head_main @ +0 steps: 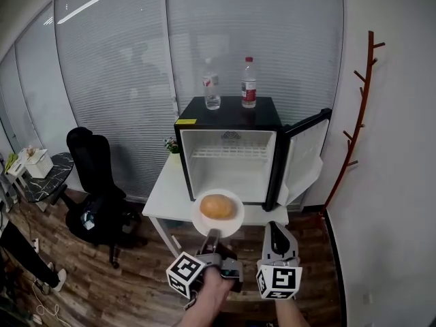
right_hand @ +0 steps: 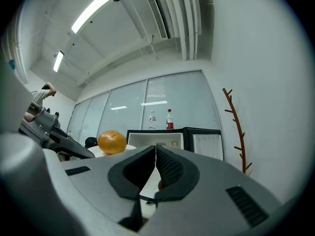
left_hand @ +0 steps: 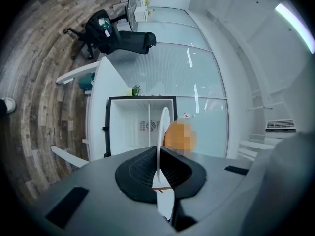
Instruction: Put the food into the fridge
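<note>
While the left tongs (head_main: 213, 236) pinch the near rim of the round white plate (head_main: 201, 225), the round orange-brown food (head_main: 217, 206) sits on the middle of that plate. In the left gripper view the jaws of the left tongs (left_hand: 158, 154) are pressed onto the thin edge of the plate (left_hand: 162, 124), with the food (left_hand: 179, 135) just past them. The small black fridge with a white inside (head_main: 228, 172) stands on the white table (head_main: 167, 196), on the far side of the plate. Its open front faces the person, so the way in is straight ahead, from near to far. The fridge door (head_main: 306, 152) hangs open on the right, out of the way. The plate looks to be in front of the fridge and not inside it yet. The right tongs (head_main: 276, 234) are just to the right of the left tongs and a little nearer the person. In the right gripper view the jaws of the right tongs (right_hand: 156, 151) are pressed together with nothing between them, and the food (right_hand: 111, 142) shows off to their left. The left hand has the plate, so I think it does the pushing. The plate should stay flat so the food does not roll off, and go into the big space under the white wire shelf (head_main: 228, 153). Two clear plastic bottles (head_main: 212, 84) stand on top of the fridge, well above the way in.
</note>
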The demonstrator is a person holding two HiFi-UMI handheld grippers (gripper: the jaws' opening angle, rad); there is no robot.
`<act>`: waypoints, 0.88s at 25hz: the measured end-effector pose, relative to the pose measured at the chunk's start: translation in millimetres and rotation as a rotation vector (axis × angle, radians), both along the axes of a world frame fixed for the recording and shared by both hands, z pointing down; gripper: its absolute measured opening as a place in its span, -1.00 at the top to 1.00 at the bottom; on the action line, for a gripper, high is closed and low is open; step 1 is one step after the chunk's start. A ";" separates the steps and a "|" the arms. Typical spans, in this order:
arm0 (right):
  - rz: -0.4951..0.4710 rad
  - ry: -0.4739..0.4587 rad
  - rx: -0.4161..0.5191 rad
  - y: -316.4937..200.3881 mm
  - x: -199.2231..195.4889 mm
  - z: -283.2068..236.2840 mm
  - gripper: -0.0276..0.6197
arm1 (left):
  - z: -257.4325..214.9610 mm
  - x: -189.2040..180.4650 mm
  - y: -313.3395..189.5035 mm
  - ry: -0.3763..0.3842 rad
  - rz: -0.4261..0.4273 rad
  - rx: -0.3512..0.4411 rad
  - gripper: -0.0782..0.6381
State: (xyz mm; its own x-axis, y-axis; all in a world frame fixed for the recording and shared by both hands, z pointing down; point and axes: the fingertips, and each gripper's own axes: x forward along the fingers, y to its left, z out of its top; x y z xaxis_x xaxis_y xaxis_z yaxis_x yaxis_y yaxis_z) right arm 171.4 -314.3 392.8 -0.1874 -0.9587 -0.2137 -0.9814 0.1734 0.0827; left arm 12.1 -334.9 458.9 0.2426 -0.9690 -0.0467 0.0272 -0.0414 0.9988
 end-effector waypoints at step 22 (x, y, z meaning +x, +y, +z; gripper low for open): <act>0.106 0.035 -0.016 -231.6 -34.7 -2.5 0.83 | 13.1 -17.9 -254.2 -0.003 0.123 -0.035 0.69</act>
